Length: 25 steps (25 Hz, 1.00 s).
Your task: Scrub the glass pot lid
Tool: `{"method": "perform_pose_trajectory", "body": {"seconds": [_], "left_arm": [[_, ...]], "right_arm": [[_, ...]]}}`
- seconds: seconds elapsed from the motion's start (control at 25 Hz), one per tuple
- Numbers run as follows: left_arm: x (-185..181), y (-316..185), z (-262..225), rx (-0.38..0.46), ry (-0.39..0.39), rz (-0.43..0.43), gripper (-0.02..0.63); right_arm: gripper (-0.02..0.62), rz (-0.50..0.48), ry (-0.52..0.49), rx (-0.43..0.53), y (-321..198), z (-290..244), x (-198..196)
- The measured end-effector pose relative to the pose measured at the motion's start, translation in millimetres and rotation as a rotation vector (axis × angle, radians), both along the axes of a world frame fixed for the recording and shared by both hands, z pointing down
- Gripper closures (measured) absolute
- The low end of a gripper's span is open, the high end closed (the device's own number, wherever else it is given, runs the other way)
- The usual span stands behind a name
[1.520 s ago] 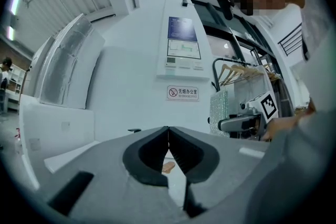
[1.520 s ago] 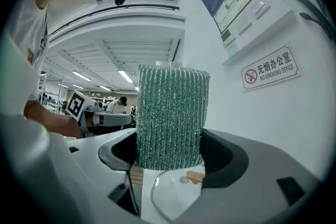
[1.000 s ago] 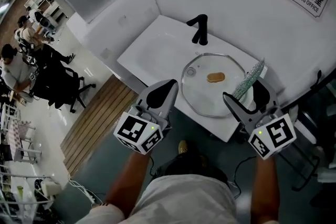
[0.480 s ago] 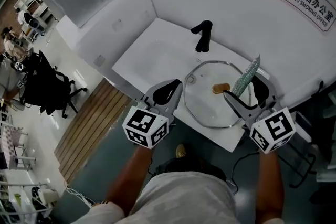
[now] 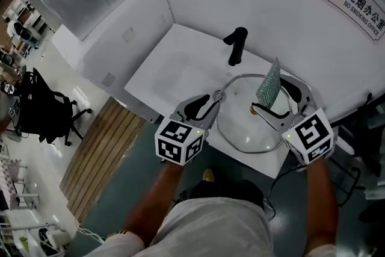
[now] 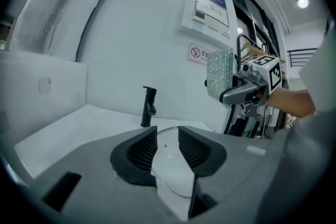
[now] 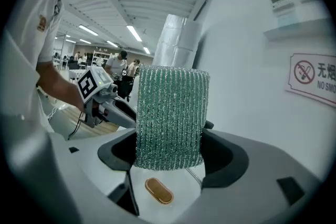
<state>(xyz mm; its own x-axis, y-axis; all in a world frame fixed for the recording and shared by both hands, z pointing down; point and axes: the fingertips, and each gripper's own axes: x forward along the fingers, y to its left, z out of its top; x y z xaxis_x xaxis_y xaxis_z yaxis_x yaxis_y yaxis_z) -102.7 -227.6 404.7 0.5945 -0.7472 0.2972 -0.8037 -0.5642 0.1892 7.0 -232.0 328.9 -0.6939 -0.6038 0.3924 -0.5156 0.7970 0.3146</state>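
Between the left gripper's [image 6: 167,134] fingers, which are opening, the near rim of the glass pot lid [image 5: 243,129] is showing, with neither pad pressing on it. Beyond those fingertips the lid is lying on the white sink top [image 5: 168,69], and its brown knob [image 7: 159,190] is sitting just below the right gripper's [image 7: 168,152] fingers. Those fingers are clamping a green mesh scrubber [image 7: 169,113] upright, clear of the glass. Scrubbing appears to be only starting. Next, the left fingers likely need to steady the rim while the scrubber is brought down onto the glass.
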Motion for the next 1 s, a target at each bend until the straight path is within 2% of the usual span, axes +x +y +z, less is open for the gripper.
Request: {"method": "perform_pose_trajectory", "body": {"seconds": [0.24, 0.52, 0.72, 0.84, 1.0], "left_arm": [[3.2, -11.5, 23.0, -0.114, 0.029, 0.017, 0.426], [9.9, -17.6, 58.3, -0.283, 0.046, 0.007, 0.391], [19.2, -18.6, 84.3, -0.386, 0.024, 0.006, 0.375], [21.1, -20.1, 98.6, -0.446, 0.022, -0.006, 0.368], [21.7, -21.5, 113.2, -0.508, 0.022, -0.020, 0.364]], "right_arm": [[0.247, -0.091, 0.233, -0.026, -14.9, 28.8, -18.2], [0.247, -0.266, 0.521, -0.058, -30.8, 68.0, -35.6], [0.247, -0.390, 0.722, -0.078, -41.1, 103.0, -37.5], [0.247, -0.443, 0.797, -0.111, -47.3, 121.2, -38.8], [0.247, -0.506, 0.863, -0.203, -49.8, 143.9, -40.8]]}}
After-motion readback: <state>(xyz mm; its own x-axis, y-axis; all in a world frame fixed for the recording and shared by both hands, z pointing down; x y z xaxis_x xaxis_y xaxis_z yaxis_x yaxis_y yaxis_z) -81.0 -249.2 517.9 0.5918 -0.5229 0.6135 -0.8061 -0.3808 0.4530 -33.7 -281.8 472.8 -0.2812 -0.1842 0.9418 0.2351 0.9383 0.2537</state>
